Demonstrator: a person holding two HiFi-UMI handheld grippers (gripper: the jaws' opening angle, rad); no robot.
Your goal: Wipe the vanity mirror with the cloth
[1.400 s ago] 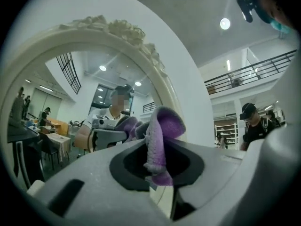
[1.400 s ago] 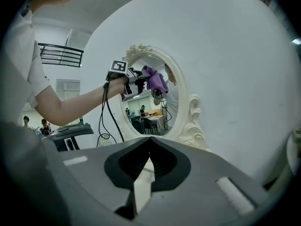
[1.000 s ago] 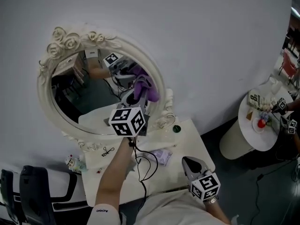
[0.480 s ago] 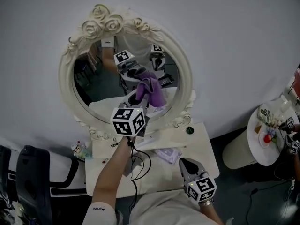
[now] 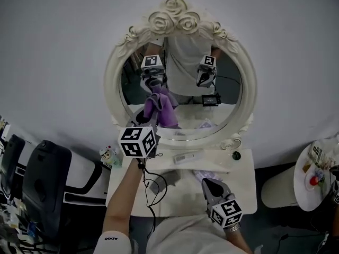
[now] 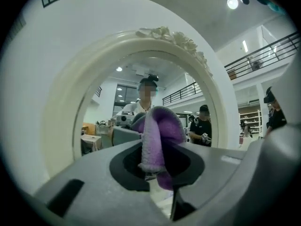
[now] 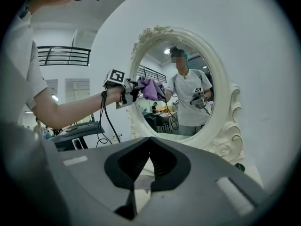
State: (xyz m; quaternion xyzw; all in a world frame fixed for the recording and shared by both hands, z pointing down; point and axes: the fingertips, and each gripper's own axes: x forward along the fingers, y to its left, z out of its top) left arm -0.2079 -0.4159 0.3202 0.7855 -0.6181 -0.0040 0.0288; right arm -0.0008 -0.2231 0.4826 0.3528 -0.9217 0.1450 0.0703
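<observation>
The oval vanity mirror with a cream rose-carved frame (image 5: 114, 83) stands at the back of the white table. My left gripper (image 5: 151, 119) is raised to the lower left of the glass and is shut on a bunched purple cloth (image 5: 165, 115). In the left gripper view the cloth (image 6: 157, 135) sticks out between the jaws, in front of the frame (image 6: 61, 121). The right gripper view shows the cloth (image 7: 151, 88) apparently touching the glass near the frame (image 7: 221, 102). My right gripper (image 5: 212, 187) hangs low over the table, shut and empty (image 7: 150, 161).
On the white vanity table (image 5: 243, 194) lie a flat pack (image 5: 188, 156), a pale purple packet (image 5: 204, 171), a small dark round thing (image 5: 236, 155) and a black cable (image 5: 153, 187). A black chair (image 5: 42, 184) stands left, a round side table (image 5: 312, 179) right.
The left gripper has carried the cloth from the right part of the glass across to its lower left. The head view has swung so the mirror is centred. The right gripper stays shut, low.
</observation>
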